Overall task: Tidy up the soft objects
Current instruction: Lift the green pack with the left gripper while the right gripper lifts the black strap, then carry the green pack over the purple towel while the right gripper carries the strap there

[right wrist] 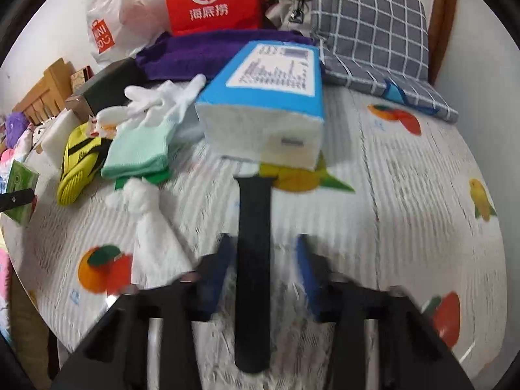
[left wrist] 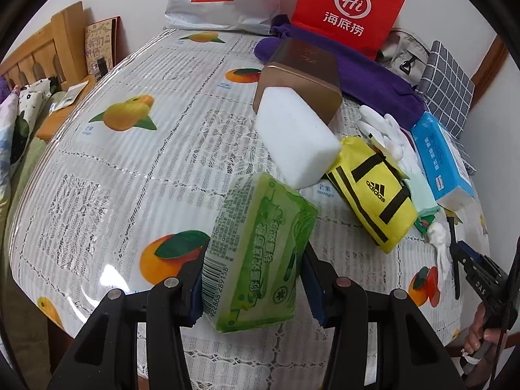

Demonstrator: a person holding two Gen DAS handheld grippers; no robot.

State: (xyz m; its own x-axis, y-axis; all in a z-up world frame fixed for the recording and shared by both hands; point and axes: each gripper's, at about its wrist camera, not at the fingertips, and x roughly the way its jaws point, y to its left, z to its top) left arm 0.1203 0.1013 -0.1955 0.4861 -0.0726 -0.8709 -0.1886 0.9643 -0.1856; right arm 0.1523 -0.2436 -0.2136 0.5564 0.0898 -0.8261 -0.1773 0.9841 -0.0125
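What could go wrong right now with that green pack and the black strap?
The left gripper pinches the green tissue pack only at its lower end, so it could tip out. The black strap lies loose between the right gripper's pads and may slide free, or nudge the blue tissue pack.

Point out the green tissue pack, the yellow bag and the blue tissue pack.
green tissue pack (left wrist: 256, 260), left wrist view, on its printed front face.
yellow bag (left wrist: 373, 195), left wrist view, on the side by the logo.
blue tissue pack (right wrist: 269, 74), right wrist view, on its top label.
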